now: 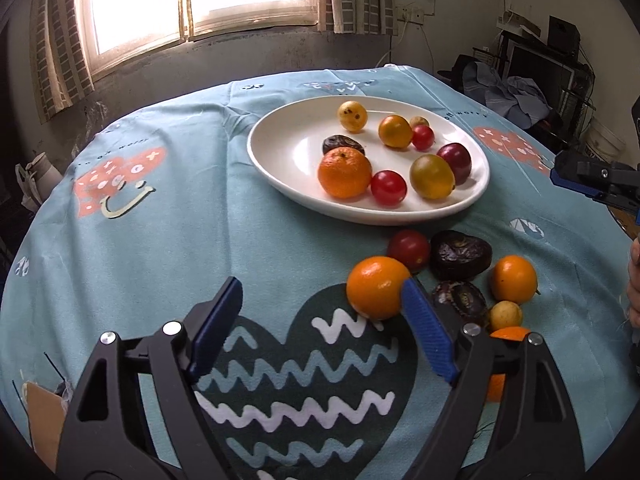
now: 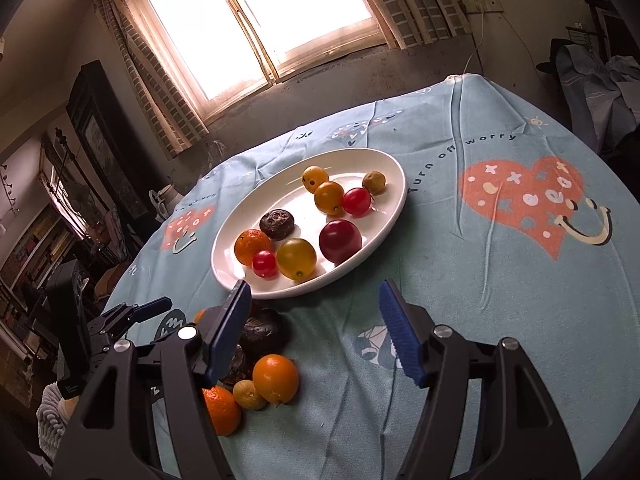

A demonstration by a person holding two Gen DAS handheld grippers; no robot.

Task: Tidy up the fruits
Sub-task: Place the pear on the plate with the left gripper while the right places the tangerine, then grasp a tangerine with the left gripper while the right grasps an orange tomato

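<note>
A white oval plate (image 1: 276,168) (image 2: 224,256) holds several fruits, among them a mandarin (image 1: 345,173), red tomatoes and a dark plum (image 2: 340,240). Loose fruit lies on the cloth in front of it: an orange (image 1: 376,292), a red tomato (image 1: 408,248), a dark wrinkled fruit (image 1: 460,254) and a smaller orange (image 1: 514,284) (image 2: 276,378). My left gripper (image 1: 320,286) is open and empty, its right fingertip just beside the orange. My right gripper (image 2: 315,286) is open over bare cloth with nothing between its fingers; the loose fruit lies by its left finger.
A light blue tablecloth (image 1: 160,248) with heart prints covers the round table. The right gripper (image 1: 592,184) shows at the right edge of the left wrist view, the left gripper (image 2: 136,312) at the left of the right wrist view. A window and wall stand behind.
</note>
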